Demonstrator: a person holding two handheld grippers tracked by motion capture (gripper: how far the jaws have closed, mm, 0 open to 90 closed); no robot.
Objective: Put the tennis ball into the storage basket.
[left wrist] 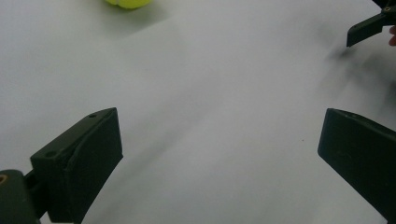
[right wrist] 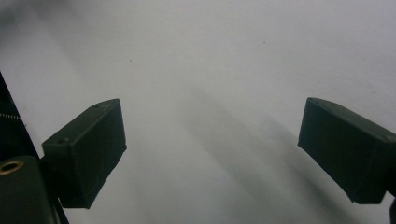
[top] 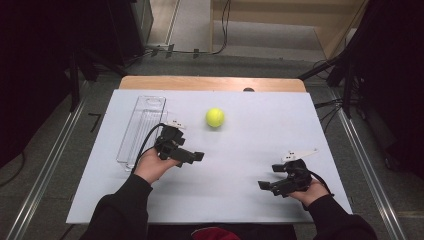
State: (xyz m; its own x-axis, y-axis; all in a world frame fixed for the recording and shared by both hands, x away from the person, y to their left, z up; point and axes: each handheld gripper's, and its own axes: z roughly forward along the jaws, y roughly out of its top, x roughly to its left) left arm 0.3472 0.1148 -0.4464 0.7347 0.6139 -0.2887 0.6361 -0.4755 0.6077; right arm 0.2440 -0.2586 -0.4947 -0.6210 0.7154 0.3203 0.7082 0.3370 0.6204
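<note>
A yellow-green tennis ball (top: 215,117) rests on the white table sheet (top: 240,145), past my left gripper; its lower edge peeks in at the top of the left gripper view (left wrist: 127,3). My left gripper (top: 195,156) points right, below and left of the ball, with jaws wide apart and nothing between them (left wrist: 219,154). My right gripper (top: 265,185) sits at the front right, pointing left, also open and empty (right wrist: 212,149). One tip of the right gripper (left wrist: 366,29) appears far off in the left gripper view.
A clear plastic tube-like container (top: 142,127) lies lengthwise along the left side of the sheet, just beside my left hand. The wooden table edge (top: 210,82) runs along the back. Cables and dark stands surround the table on the floor.
</note>
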